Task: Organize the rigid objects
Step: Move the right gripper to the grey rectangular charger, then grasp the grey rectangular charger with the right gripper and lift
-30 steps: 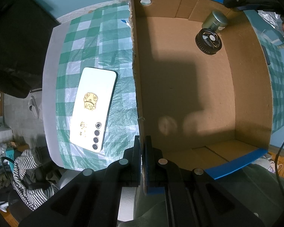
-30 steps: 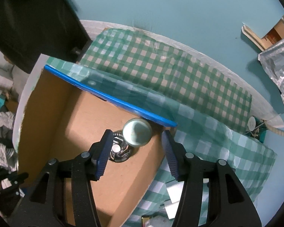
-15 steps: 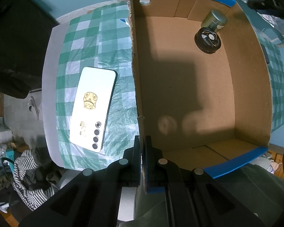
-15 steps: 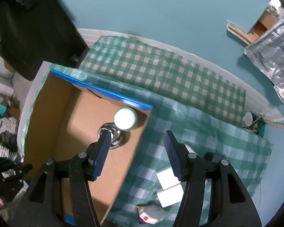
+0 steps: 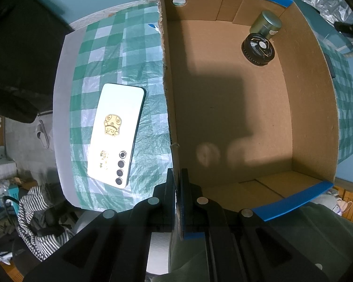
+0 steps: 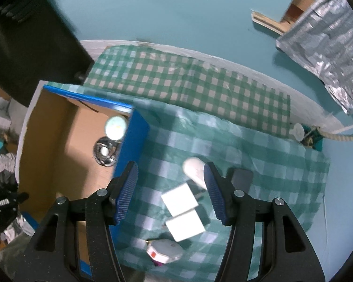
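Left wrist view: the left gripper (image 5: pixel 178 195) pinches the near wall of the cardboard box (image 5: pixel 169 108), its fingers pressed against both faces of the wall at 6 o'clock. The box is open-topped, brown inside, with blue-taped rims. In its far corner, at 1 o'clock, a metal tin (image 5: pixel 266 24) stands upright, and a black round part (image 5: pixel 258 48) lies flat just beside it, on the near side; whether the two touch cannot be told. Outside the box, at 9 o'clock, a white phone (image 5: pixel 116 136) lies face down on the green checked cloth (image 5: pixel 101 54), near the box wall but apart from it.

Right wrist view: the right gripper (image 6: pixel 171 189) hangs over the cloth to the right of the box, its blue-padded fingers (image 6: pixel 127 189) spread wide and holding nothing. Between the fingers and slightly blurred lie two white square blocks (image 6: pixel 180 199), one just beside the other. A white oval object (image 6: pixel 195 170) lies at 12 o'clock from them, and a white octagonal container (image 6: pixel 164 251) at 6 o'clock. A dark flat object (image 6: pixel 241 178) lies behind the right finger. The tin (image 6: pixel 116 127) and black part (image 6: pixel 104 152) appear inside the box (image 6: pixel 58 141) at 10 o'clock.
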{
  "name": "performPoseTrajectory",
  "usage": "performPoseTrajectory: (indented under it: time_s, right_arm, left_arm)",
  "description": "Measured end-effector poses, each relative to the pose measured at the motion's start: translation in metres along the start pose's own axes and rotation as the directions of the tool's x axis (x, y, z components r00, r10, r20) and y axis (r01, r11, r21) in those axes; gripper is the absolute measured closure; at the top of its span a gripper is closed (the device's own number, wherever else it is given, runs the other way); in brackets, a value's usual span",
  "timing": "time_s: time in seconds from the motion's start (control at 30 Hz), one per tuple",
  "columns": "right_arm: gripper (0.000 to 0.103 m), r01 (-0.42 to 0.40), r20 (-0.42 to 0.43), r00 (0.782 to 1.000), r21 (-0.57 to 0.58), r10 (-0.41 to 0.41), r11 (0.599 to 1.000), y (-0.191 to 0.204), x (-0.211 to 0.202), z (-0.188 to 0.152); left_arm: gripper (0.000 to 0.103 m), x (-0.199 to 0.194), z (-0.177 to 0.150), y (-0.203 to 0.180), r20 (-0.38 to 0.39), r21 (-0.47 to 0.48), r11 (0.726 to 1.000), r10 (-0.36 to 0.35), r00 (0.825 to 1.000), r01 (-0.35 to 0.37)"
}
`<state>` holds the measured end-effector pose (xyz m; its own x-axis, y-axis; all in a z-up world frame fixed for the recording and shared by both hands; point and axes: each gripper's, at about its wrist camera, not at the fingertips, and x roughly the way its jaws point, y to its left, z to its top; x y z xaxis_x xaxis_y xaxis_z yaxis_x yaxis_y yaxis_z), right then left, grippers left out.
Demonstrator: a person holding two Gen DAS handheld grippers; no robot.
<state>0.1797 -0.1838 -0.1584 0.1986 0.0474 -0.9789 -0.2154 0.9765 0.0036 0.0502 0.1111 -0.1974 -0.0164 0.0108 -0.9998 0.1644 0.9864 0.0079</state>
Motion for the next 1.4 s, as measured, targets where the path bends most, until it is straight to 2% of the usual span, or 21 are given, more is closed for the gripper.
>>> performPoseTrajectory:
  time_s: [0.3,0.67,0.97,1.13,1.17,1.3,1.4]
  right_arm:
    - [0.044,-0.006,-0.031,0.999,0.112,0.010,0.994,-0.052,0.012,-0.016]
    - [0.044,-0.017,-0.071,0.997,0.248,0.036,0.969,-0.113,0.055,-0.027]
    - [0.044,0.000,-0.105,0.994,0.229,0.025,0.973,-0.124,0.088,-0.033]
    - [0.044,0.037,-0.106,0.994,0.199,-0.016,0.979,-0.122,0.100,-0.039]
    - [0.045,0.039,-0.110,0.994,0.198,-0.017,0.979,-0.122,0.103,-0.040]
    - [0.060,0.030,-0.122,0.992,0.212,-0.004,0.977,-0.122,0.112,-0.046]
    - [0.060,0.034,-0.126,0.992,0.213,-0.007,0.977,-0.121,0.116,-0.049]
  left_arm:
    - [0.100,-0.001,-0.002,0.000,0.002,0.002,1.000,0.008,1.000,-0.008]
    - [0.100,-0.001,-0.003,0.000,-0.003,-0.012,1.000,0.013,1.000,-0.013]
    - [0.100,0.001,-0.005,0.000,-0.011,-0.022,1.000,0.016,1.000,-0.017]
    - [0.100,0.001,-0.005,0.000,-0.012,-0.025,0.999,0.019,1.000,-0.019]
    - [0.100,0.001,-0.005,0.000,-0.012,-0.025,0.999,0.020,1.000,-0.020]
    - [0.100,0.002,-0.005,0.000,-0.015,-0.029,0.999,0.021,1.000,-0.021]
    - [0.100,0.002,-0.006,-0.001,-0.017,-0.030,0.999,0.023,1.000,-0.024]
